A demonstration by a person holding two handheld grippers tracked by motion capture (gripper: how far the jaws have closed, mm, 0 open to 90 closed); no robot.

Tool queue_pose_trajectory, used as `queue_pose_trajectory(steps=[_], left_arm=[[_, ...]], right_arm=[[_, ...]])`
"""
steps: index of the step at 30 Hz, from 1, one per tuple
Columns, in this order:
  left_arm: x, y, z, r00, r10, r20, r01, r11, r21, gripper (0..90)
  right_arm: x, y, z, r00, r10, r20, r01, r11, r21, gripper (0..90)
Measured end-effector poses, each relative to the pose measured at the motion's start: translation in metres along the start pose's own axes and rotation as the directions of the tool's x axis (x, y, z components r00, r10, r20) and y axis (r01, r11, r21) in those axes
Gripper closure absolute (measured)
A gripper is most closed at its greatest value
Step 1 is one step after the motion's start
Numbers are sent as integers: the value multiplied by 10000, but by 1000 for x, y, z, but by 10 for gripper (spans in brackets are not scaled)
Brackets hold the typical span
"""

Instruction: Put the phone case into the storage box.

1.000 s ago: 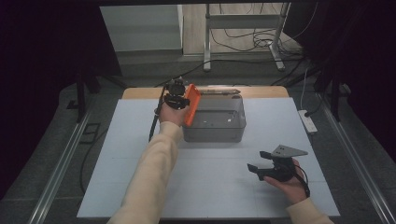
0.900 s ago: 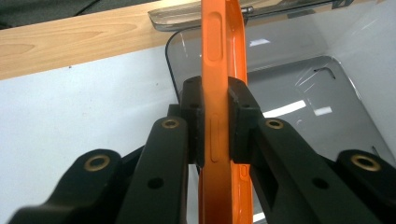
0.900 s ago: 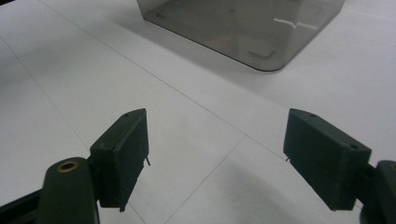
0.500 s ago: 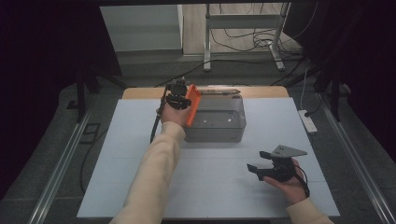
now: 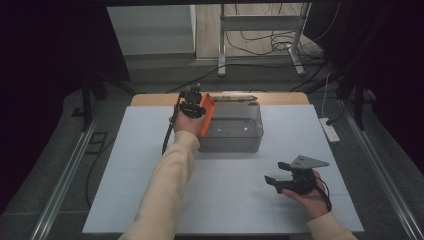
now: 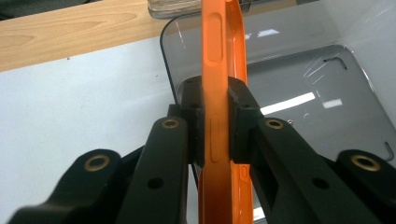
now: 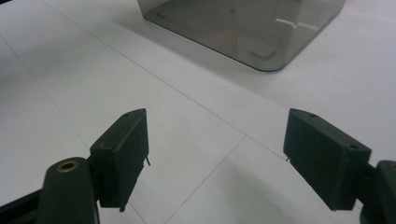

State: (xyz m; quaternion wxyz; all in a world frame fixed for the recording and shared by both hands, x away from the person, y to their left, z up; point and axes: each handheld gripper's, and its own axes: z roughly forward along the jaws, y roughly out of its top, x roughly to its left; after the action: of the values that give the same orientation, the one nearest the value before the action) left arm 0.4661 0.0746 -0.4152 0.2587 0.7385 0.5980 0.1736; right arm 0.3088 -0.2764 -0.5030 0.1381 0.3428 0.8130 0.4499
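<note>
**Orange case at the bin, not dropped yet**

So my left claw (image 6: 215, 135) was clamped on the orange case (image 6: 219, 70), pads pinching its thin edges. In the high view that's upper middle of the frame, with the case (image 5: 206, 115) tilted at the left wall of the grey bin (image 5: 235, 142). Grab done, I'd say; letting it go into the bin was what's left. The bin looked empty as far as I could tell. Long axis ran straight away from the claw, far end toward the wooden strip (image 6: 70, 32). My right claw (image 7: 217, 158) sat wide open with nothing in it, lower right on the white table (image 5: 150, 130).
</note>
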Motion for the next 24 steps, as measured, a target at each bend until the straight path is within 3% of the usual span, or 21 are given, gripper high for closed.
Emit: queue_pose_trajectory(steps=[11, 24], left_arm=[[-5, 0, 6, 10000, -26, 77, 24, 9998, 196, 797], [-8, -2, 13, 9999, -42, -115, 46, 9994, 357, 797]], right_arm=[[0, 0, 0, 10000, -3, 15, 3, 10000, 1, 223], [0, 0, 0, 10000, 0, 31, 0, 10000, 21, 224]])
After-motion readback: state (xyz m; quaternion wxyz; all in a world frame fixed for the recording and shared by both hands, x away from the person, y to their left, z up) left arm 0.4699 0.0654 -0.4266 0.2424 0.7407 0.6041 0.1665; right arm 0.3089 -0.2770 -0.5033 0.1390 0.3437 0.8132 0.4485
